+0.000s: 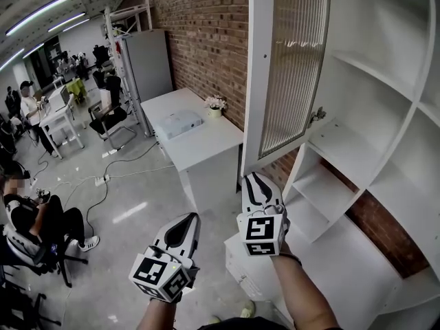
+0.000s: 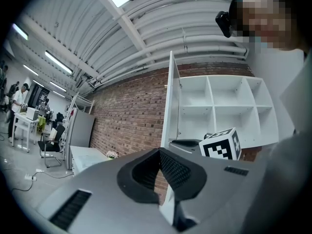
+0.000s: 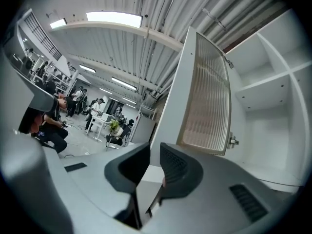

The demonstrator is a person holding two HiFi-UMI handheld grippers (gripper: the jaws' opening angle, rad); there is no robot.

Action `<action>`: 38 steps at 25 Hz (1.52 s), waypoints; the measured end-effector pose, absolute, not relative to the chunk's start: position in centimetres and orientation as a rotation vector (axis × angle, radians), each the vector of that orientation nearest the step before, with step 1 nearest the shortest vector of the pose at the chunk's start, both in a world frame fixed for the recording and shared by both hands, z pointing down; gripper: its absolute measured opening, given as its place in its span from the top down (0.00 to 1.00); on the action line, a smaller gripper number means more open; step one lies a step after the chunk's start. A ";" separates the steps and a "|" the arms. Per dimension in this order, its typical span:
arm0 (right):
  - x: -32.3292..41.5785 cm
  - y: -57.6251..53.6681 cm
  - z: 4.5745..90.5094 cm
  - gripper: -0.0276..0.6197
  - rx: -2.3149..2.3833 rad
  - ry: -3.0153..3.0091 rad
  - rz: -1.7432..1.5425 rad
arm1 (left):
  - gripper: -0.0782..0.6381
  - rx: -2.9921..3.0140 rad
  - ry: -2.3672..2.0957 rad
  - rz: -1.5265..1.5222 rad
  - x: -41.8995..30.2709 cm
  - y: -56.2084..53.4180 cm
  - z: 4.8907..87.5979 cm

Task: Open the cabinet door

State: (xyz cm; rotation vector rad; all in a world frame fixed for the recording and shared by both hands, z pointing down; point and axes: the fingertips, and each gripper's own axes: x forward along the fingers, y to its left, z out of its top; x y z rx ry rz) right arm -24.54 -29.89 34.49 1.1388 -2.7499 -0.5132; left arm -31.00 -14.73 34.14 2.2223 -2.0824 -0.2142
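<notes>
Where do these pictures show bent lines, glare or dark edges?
Head view: the cabinet door and shelves bow near the edges. Left gripper view: dark rounded corners, and the brick wall courses curve. Right gripper view: the ceiling light is blown out white, and the door curves.

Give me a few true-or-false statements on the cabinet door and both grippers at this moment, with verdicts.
1. The cabinet door stands swung open, with the shelves behind it exposed. True.
2. The door's pane is flat, clear glass. False: it is ribbed and cloudy.
3. The left gripper is clamped on the door. False: its jaws are together on nothing, low and to the left of the door.
4. The right gripper has its tips at the door's lower corner. True.
5. A small flower pot stands on the white desk by the brick wall. True.
</notes>
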 end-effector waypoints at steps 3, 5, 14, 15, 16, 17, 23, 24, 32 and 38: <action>-24.3 -29.4 34.4 0.88 1.149 -2.750 -0.509 | 0.88 2.230 -2.070 -0.220 -30.9 -14.6 34.2; -23.9 -29.2 34.5 0.89 1.152 -2.756 -0.488 | 0.88 2.239 -2.058 -0.223 -30.8 -14.6 34.2; -20.1 -28.8 35.3 0.91 1.209 -2.742 -0.397 | 0.88 2.310 -1.968 -0.223 -28.5 -15.8 34.3; -19.7 -28.8 35.3 0.91 1.217 -2.739 -0.394 | 0.88 2.318 -1.958 -0.222 -28.2 -16.0 34.3; -19.2 -28.7 35.3 0.91 1.224 -2.736 -0.391 | 0.88 2.325 -1.949 -0.220 -27.9 -16.1 34.4; -18.8 -28.7 35.4 0.92 1.230 -2.733 -0.387 | 0.88 2.332 -1.941 -0.218 -27.6 -16.3 34.4; -16.3 -28.4 35.3 0.92 1.275 -2.728 -0.355 | 0.88 2.373 -1.899 -0.210 -26.1 -17.1 34.1; -15.9 -28.3 35.3 0.92 1.282 -2.730 -0.345 | 0.88 2.381 -1.894 -0.208 -25.8 -17.2 33.9; -12.2 -26.9 34.8 0.94 1.339 -2.759 -0.299 | 0.88 2.429 -1.862 -0.201 -23.9 -17.8 33.2; -8.4 -26.1 34.3 0.94 1.393 -2.775 -0.263 | 0.88 2.454 -1.836 -0.208 -22.2 -18.1 33.1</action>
